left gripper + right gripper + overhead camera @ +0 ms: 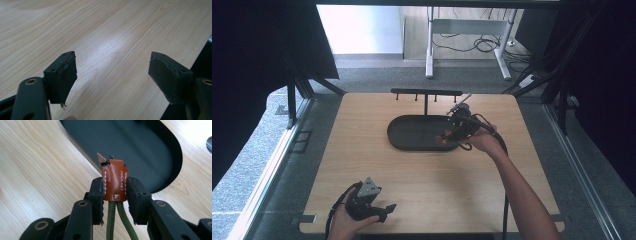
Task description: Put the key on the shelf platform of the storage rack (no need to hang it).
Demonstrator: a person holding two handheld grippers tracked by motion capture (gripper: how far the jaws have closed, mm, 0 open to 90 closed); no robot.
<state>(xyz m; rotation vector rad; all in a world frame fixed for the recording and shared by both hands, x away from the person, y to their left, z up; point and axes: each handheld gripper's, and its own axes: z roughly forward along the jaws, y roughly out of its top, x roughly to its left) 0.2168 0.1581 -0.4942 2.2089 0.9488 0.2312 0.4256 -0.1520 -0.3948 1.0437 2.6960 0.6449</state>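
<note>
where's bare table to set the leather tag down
Free: the wide strip of table between the tray and the left gripper, plus the left side beside the tray. Crowded: the tray's right end, where the right gripper holds the tag, and the rack behind.

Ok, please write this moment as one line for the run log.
left claw: open, near table front edge | right claw: shut on leather tag with green cord | over tray edge

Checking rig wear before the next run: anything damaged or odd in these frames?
Yes. The left gripper, open over bare table, has ragged, peeling pad edges on both jaws, with frayed bits hanging off the left one. The right gripper is shut on a brown leather tag with green cords; its pads look frayed too.
</note>
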